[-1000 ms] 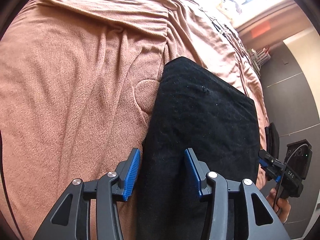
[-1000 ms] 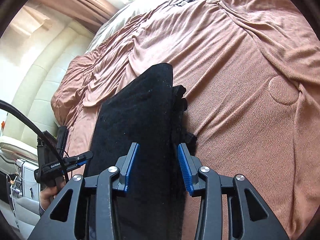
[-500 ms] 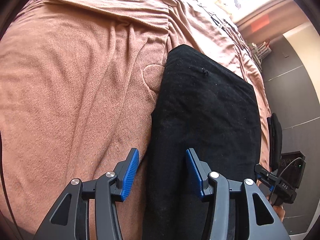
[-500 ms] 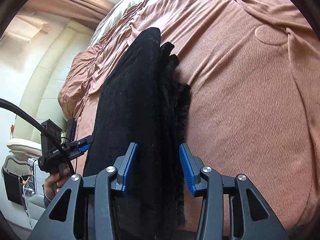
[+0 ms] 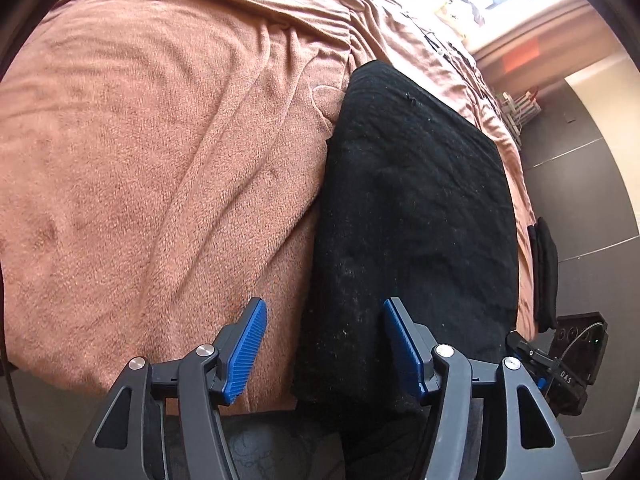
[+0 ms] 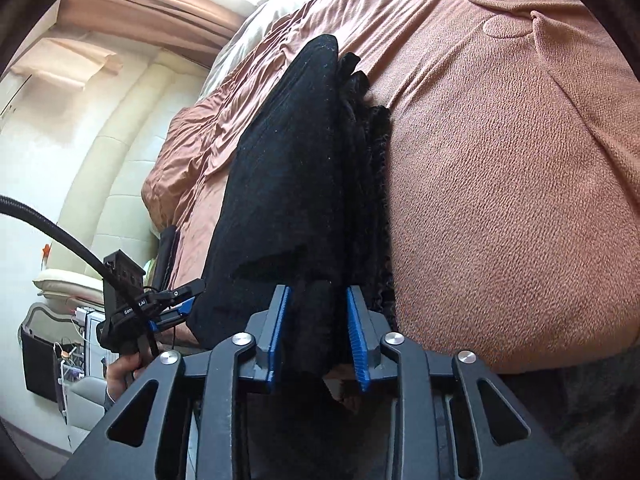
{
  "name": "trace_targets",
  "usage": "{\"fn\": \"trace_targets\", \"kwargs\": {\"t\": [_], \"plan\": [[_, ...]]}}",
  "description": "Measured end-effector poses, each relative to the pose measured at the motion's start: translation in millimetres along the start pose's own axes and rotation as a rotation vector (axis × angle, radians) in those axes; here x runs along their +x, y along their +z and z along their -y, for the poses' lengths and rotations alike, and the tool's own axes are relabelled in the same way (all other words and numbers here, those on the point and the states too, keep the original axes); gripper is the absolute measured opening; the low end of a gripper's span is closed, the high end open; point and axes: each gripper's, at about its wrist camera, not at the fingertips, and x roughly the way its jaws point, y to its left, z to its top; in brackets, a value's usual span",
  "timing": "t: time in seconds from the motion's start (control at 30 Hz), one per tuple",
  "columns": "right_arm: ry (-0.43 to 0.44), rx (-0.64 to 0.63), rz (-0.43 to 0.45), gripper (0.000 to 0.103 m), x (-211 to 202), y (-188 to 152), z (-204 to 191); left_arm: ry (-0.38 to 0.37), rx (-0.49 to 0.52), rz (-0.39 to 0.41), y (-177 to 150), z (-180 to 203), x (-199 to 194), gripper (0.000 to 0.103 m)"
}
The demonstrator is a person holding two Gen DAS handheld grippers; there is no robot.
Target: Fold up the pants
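Observation:
Black folded pants (image 5: 412,208) lie on a brown blanket (image 5: 160,160) near the bed's front edge. My left gripper (image 5: 325,304) stands open and its jaws are opening. It straddles the pants' left edge, with one pad over the cloth, the other over the blanket, and neither pressing. In the right wrist view the pants (image 6: 288,152) run away from me, their layered edge to the right. My right gripper (image 6: 317,292) is closing, and its blue pads pinch the near end of the pants. Each view shows the other gripper beside the bed: right (image 5: 560,372), left (image 6: 160,304).
The blanket (image 6: 500,180) covers the whole bed, in wrinkles. A cream padded headboard (image 6: 112,184) stands at the left. Dark floor tiles (image 5: 580,184) lie past the bed's right side, where a black object (image 5: 546,268) hangs. A hand (image 6: 120,376) grips the left tool.
Both grippers have drawn back toward the bed's near edge. The right jaws narrowed onto the pants' near end, which has lifted a little. The left jaws spread wider.

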Motion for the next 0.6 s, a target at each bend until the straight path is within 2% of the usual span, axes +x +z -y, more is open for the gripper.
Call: {"fn": "trace_targets", "kwargs": {"t": [0.13,0.17,0.3,0.53,0.6], "plan": [[0.024,-0.005,0.008,0.013,-4.8,-5.5,-6.3,-0.010,0.005,-0.009,-5.0,2.3,-0.3,0.061],[0.030,-0.004,0.010,0.013,-5.9,-6.5,-6.8,-0.028,0.012,-0.004,-5.8,3.3,-1.3,0.045],[0.032,-0.009,0.011,0.012,-3.6,-8.6,-10.8,-0.009,0.049,0.015,-6.9,10.2,-10.9,0.031],[0.031,-0.024,0.006,0.012,-9.2,-14.9,-18.5,-0.019,0.087,0.026,-7.1,11.5,-23.2,0.027],[-0.014,-0.036,0.003,0.011,-9.1,-15.8,-21.5,-0.012,0.098,0.022,-8.4,12.3,-20.6,0.028]]}}
